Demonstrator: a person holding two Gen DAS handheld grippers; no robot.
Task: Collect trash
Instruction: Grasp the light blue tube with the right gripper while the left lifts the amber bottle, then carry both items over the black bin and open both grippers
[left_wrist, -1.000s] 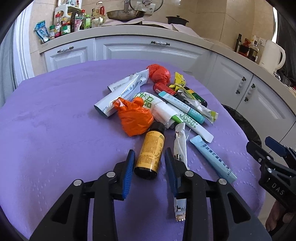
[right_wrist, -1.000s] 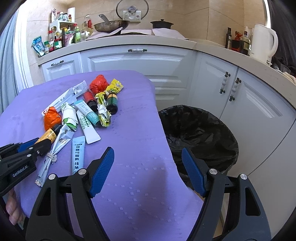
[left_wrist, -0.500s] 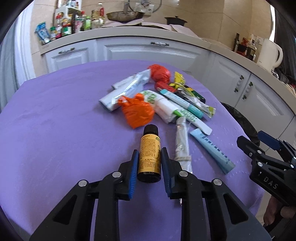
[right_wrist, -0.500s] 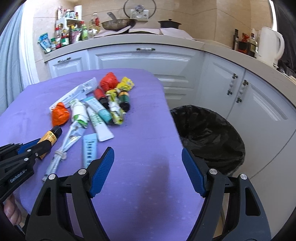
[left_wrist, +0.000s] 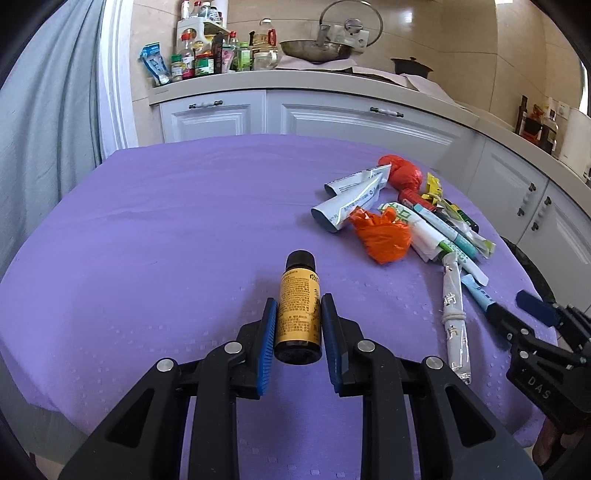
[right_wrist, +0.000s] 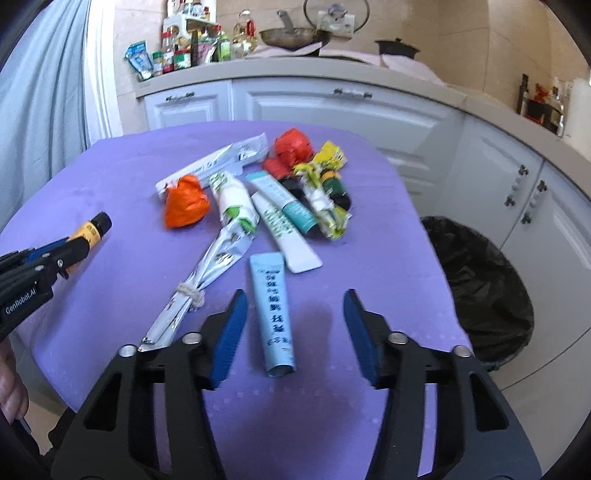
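Observation:
My left gripper is shut on a small brown bottle with a yellow label, its black cap pointing away from me. The right wrist view shows that bottle at the far left, apart from the trash pile. My right gripper hovers low over the purple table, its jaws closing. A light blue tube lies between them, nearer the left pad, and neither pad touches it. Beyond lie an orange bag, a tied silver wrapper and several tubes and wrappers.
A bin lined with a black bag stands on the floor right of the table. White cabinets and a counter with bottles and a pan run behind. A grey curtain hangs on the left.
My left gripper closed on the bottle and carried it left, away from the pile. My right gripper moved left over the light blue tube and its jaws narrowed.

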